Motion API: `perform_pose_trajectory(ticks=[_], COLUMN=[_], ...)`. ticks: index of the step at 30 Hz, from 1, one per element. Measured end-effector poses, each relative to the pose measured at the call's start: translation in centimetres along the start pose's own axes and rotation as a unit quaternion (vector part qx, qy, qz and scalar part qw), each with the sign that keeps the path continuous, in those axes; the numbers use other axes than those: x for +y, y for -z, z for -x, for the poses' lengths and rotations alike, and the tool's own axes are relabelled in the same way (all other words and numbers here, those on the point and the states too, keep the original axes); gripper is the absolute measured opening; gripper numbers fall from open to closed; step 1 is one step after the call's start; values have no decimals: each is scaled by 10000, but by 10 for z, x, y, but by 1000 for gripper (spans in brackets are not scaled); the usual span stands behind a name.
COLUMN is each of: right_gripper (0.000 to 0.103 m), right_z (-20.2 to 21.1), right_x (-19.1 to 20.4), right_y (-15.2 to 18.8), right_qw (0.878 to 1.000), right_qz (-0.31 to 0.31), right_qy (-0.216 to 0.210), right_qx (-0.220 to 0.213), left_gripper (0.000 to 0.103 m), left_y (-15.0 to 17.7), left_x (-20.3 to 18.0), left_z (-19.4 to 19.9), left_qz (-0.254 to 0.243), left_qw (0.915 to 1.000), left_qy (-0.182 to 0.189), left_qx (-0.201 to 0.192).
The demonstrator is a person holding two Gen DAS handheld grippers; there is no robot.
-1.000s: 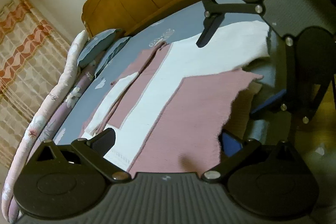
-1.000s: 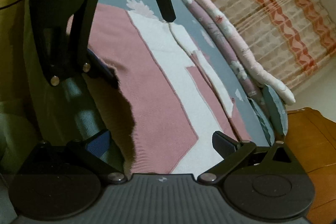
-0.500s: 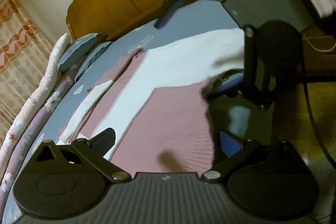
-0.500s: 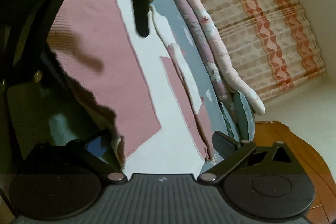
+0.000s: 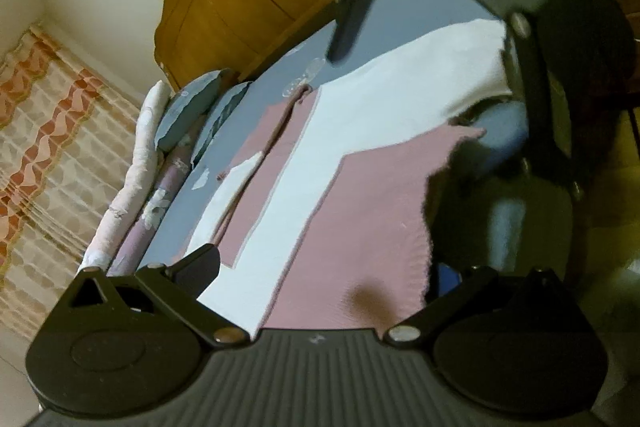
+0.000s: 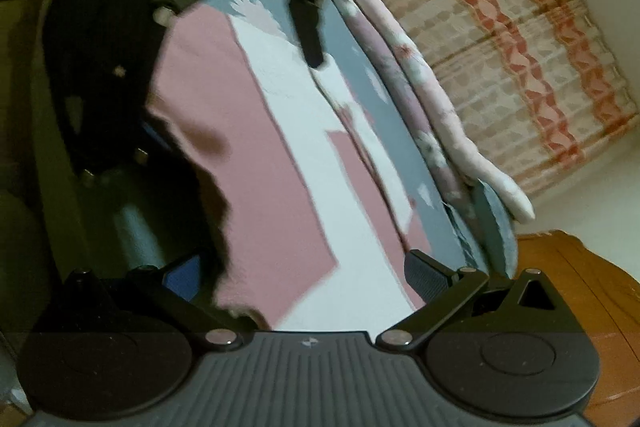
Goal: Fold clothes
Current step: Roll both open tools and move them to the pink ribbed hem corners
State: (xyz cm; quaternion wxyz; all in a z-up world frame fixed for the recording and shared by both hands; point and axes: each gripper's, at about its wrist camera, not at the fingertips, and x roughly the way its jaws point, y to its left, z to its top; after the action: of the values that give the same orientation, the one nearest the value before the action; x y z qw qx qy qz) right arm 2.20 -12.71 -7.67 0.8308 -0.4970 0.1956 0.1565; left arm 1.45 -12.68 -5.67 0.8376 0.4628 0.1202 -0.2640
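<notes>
In the left wrist view, the pink and white knitted garment (image 5: 352,187) is seen spread flat on the blue-grey bed sheet (image 5: 404,15); the left tool (image 5: 320,267) is spread wide, holding nothing. In the right wrist view, the right tool (image 6: 304,267) is likewise wide apart and empty above the garment's edge.

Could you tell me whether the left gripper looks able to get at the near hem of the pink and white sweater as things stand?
Probably yes: the left gripper is open over the sweater, nothing lies between.
</notes>
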Motion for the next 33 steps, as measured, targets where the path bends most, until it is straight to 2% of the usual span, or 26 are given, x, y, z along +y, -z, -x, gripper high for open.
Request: perform_pose_trajectory(ticks=[3, 9, 13, 15, 19, 22, 28, 33], right_gripper=[103, 103, 103, 103, 103, 103, 103, 103], right_z=[-11, -27, -23, -25, -33, -40, -33, -31], right_x=[10, 14, 2, -3, -4, -3, -13, -6], right_y=[-7, -11, -15, -14, 2, 21, 53, 70], right_qw=[10000, 9973, 9973, 9968, 9959, 9930, 9812, 9774], right_qz=[84, 361, -59, -201, -366, -331, -785, -222], right_qy=[0, 634, 723, 777, 777, 959, 1363, 1616], right_qx=[-53, 45, -83, -42, 272, 611, 1120, 1342], left_gripper=[102, 102, 102, 102, 102, 102, 103, 101], left_y=[-1, 4, 6, 5, 18, 39, 59, 59], left_x=[3, 3, -3, -7, -3, 2, 10, 8], left_z=[0, 0, -14, -16, -11, -3, 6, 8], left_qz=[31, 85, 78, -18, -217, -286, 43, -112], left_qw=[10000, 9999, 9998, 9995, 9971, 9934, 9887, 9884], left_qy=[-11, 63, 3, -195, -505, -762, -1017, -1055], left_qx=[-36, 10, 190, 265, 527, 807, 1099, 1088])
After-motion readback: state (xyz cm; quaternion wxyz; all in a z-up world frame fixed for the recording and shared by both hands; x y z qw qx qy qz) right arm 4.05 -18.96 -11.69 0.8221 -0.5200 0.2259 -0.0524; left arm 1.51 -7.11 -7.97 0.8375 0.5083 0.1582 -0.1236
